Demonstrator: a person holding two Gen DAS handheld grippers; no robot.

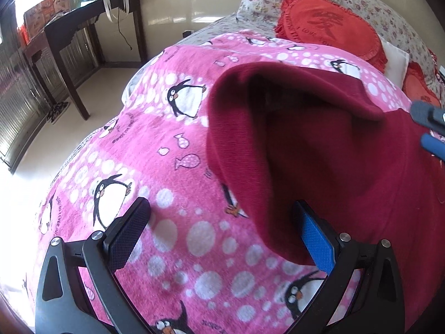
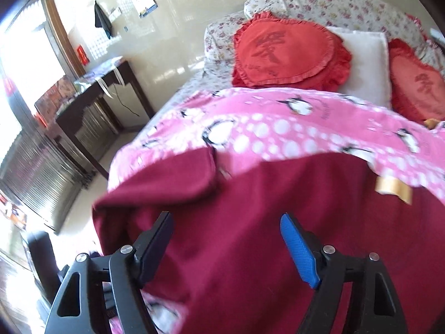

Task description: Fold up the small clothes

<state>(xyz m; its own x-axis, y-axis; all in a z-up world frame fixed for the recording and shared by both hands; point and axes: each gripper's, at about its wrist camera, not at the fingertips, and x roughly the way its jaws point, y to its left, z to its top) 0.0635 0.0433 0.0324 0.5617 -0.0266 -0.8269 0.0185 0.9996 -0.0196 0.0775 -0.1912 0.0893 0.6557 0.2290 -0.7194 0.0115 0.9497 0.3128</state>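
Note:
A dark red garment [image 1: 333, 153] lies on a pink penguin blanket [image 1: 139, 144] on the bed, its left part raised in a loose fold. My left gripper [image 1: 222, 208] is open above the blanket, its right pad [image 1: 315, 239] against the garment's near left edge. My right gripper [image 2: 225, 222] is open, hovering over the garment [image 2: 264, 194]; it also shows at the right edge of the left wrist view [image 1: 429, 128]. A folded sleeve [image 2: 167, 178] lies at the garment's far left. A tan label [image 2: 393, 186] shows near its right edge.
Red heart cushions [image 2: 289, 53] and a white pillow [image 2: 367, 61] lie at the head of the bed against floral bedding [image 2: 319, 2]. A dark wooden table [image 1: 83, 19] stands by the wall at the left, with floor [image 1: 69, 139] beside the bed.

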